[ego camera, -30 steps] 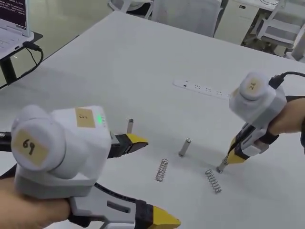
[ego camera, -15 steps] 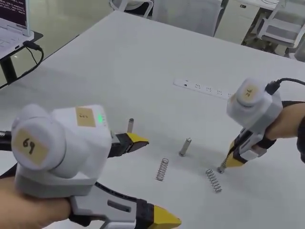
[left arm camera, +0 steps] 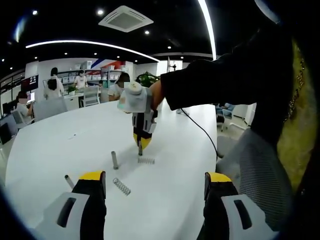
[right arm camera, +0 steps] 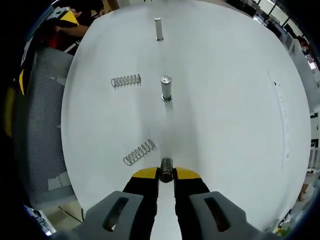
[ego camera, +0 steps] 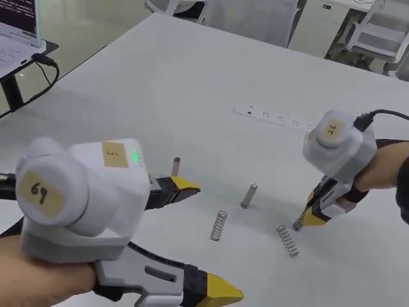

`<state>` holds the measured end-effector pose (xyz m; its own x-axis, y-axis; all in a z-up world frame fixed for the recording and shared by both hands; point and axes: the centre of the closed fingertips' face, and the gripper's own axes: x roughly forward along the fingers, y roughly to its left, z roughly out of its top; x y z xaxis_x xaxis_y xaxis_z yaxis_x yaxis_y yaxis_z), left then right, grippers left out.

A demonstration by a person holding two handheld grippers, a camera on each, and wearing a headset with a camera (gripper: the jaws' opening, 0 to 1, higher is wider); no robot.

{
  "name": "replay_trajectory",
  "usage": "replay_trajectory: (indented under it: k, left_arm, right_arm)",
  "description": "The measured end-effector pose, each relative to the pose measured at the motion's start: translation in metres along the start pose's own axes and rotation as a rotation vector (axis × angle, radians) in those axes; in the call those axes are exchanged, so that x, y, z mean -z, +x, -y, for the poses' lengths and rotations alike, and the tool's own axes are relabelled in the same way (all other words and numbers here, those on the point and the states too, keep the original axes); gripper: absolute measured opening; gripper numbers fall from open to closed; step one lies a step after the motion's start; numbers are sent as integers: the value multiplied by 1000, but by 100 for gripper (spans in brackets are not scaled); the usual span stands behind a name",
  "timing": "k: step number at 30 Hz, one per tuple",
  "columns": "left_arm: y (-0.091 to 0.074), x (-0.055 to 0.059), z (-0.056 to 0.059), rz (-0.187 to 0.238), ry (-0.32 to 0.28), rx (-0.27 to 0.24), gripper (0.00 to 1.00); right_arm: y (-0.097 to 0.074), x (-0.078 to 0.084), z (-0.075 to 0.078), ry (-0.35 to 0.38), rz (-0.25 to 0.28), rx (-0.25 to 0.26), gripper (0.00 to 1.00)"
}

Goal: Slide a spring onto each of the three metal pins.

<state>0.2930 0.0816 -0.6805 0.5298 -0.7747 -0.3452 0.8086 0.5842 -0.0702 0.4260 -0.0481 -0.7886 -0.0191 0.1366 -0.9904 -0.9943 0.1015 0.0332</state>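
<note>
Right tongs (right arm camera: pixel 167 173) pinch spring (right arm camera: pixel 166 162) (upright on table (right arm camera: pixel 225 100)); left tongs (left arm camera: pixel 155 176) wide apart, empty.

the head view looks forward and down over the table (ego camera: pixel 160 83) from behind both grippers, with the left gripper (ego camera: pixel 212 242) close under the lens and the right gripper (ego camera: pixel 311 219) farther off. the left gripper view sits low and looks almost level across the table at the right gripper (left arm camera: pixel 140 146), well apart from it. the right gripper view looks steeply down from just above the table, very near the held spring (right arm camera: pixel 166 164) in its jaws. all three views share the middle pin (ego camera: pixel 248 196) and the two loose springs (ego camera: pixel 218 226).
</note>
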Motion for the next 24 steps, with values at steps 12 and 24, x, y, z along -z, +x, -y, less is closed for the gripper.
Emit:
replay_trajectory:
  k: [12, 24]
  left_arm:
    - [1, 1, 1, -3, 0, 1, 78]
    - [0, 1, 2, -5, 1, 3, 78]
  right_arm:
    - [1, 1, -1, 0, 11, 3, 13]
    - [-2, -3, -2, 4, 34, 7, 21]
